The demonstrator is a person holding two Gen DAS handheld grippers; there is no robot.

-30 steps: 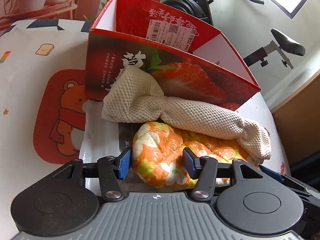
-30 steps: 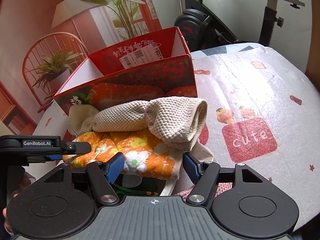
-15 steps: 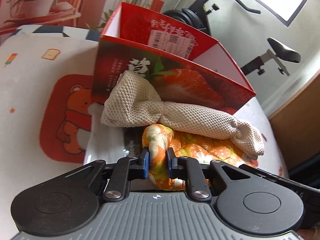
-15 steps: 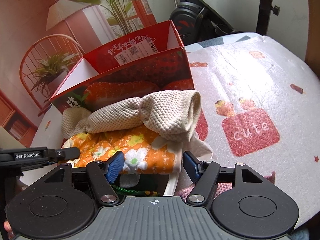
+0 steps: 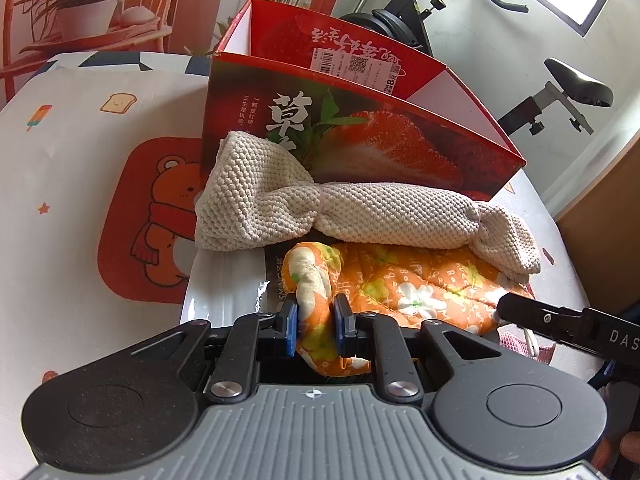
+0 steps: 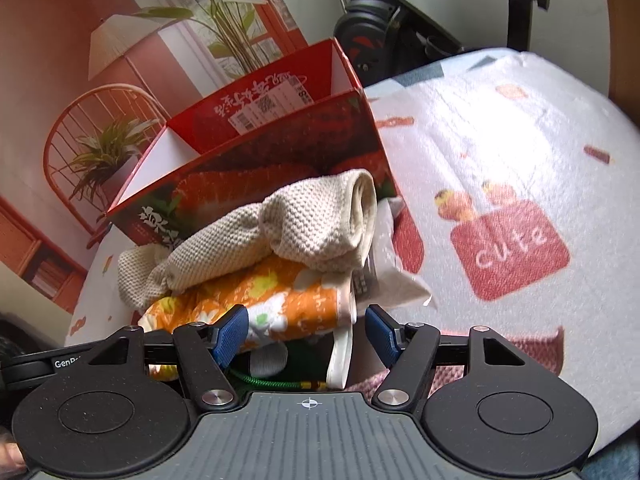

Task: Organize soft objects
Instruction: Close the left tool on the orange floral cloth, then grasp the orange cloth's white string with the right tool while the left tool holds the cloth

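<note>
An orange floral cloth (image 5: pixel 404 284) lies on the table with a twisted beige knit towel (image 5: pixel 360 216) draped over it. Both lie against the front of a red strawberry box (image 5: pixel 400 152). My left gripper (image 5: pixel 316 326) is shut on the near end of the orange cloth. My right gripper (image 6: pixel 306 334) is open, its blue fingers on either side of the other end of the orange cloth (image 6: pixel 288 300), with the beige towel (image 6: pixel 296 232) above it. The red box (image 6: pixel 260 152) stands behind.
A white plastic sheet (image 5: pixel 224 280) lies under the cloths. A pink knit item (image 6: pixel 480 360) and a green cord (image 6: pixel 272 382) lie near my right gripper. The patterned tablecloth (image 6: pixel 500 152) spreads right. An exercise bike (image 5: pixel 560 92) stands beyond the table.
My left gripper closed on the end of the orange cloth and lifted it slightly. My right gripper stayed open and came closer to the cloth's other end.
</note>
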